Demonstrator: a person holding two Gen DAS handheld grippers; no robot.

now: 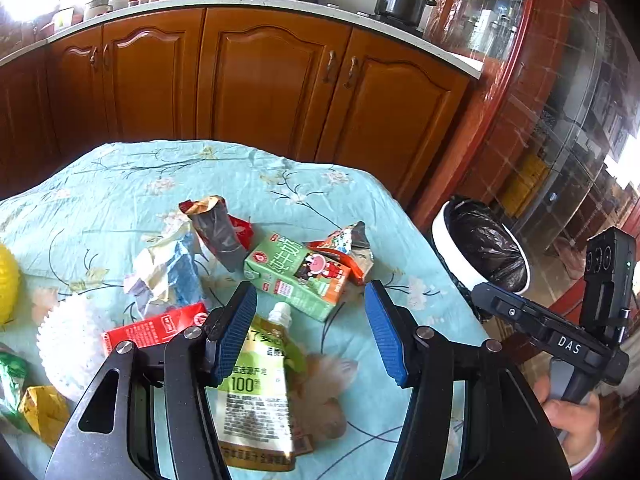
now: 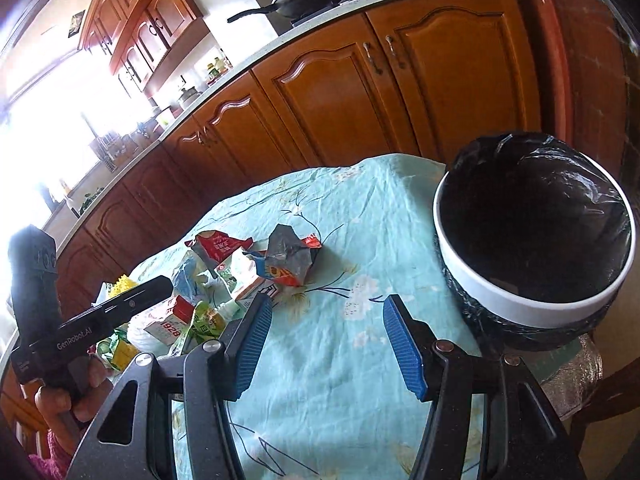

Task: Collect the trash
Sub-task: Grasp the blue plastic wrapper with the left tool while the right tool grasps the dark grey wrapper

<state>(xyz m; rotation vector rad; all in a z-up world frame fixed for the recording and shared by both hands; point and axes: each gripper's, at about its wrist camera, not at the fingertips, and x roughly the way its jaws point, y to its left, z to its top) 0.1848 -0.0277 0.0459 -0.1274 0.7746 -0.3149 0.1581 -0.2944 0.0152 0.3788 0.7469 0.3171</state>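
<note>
Trash lies on a blue flowered tablecloth (image 1: 120,184): a green milk carton (image 1: 298,274), a yellow-green spout pouch (image 1: 256,388), a red carton (image 1: 156,326), a grey-red wrapper (image 1: 218,228), a crumpled orange wrapper (image 1: 348,248) and crumpled paper (image 1: 168,272). My left gripper (image 1: 310,332) is open and empty, just above the pouch. My right gripper (image 2: 326,338) is open and empty over bare cloth. The white bin with a black liner (image 2: 532,236) stands at the table's right edge, beside my right gripper; it also shows in the left wrist view (image 1: 484,250).
A white paper doily (image 1: 68,344), a yellow ball (image 1: 8,284) and green and yellow wrappers (image 1: 32,404) lie at the table's left. Wooden kitchen cabinets (image 1: 256,80) stand behind the table. A glass-front cupboard (image 1: 560,120) is to the right.
</note>
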